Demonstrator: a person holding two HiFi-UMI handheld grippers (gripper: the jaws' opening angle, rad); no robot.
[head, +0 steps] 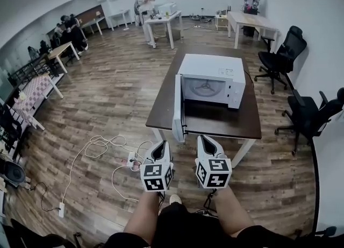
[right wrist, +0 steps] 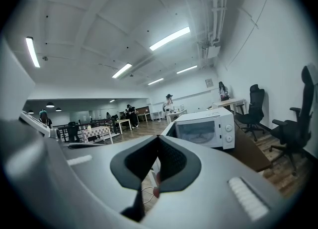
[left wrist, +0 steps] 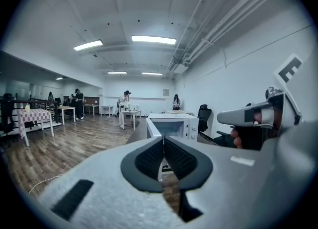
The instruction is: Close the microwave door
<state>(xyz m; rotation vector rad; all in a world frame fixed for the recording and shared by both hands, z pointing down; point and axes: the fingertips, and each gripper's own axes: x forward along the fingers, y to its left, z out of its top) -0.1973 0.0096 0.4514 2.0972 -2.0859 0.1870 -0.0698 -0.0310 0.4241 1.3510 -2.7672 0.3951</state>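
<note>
A white microwave [head: 212, 77] stands on a dark brown table [head: 226, 126]. Its door [head: 178, 110] hangs wide open, hinged at the left and swung out toward me past the table's front edge. My left gripper [head: 161, 144] and right gripper [head: 203, 139] are side by side just short of that edge, both pointing at the microwave, both shut and empty. Neither touches the door. In the left gripper view the shut jaws [left wrist: 163, 139] line up with the microwave [left wrist: 174, 123]. The right gripper view has its closed jaws [right wrist: 158, 138] left of the microwave [right wrist: 206, 127].
White cables and a power strip [head: 130, 161] lie on the wood floor left of the table. Black office chairs [head: 282, 53] [head: 309, 113] stand at the right. Other tables [head: 166, 21] with people at them are farther back and to the left.
</note>
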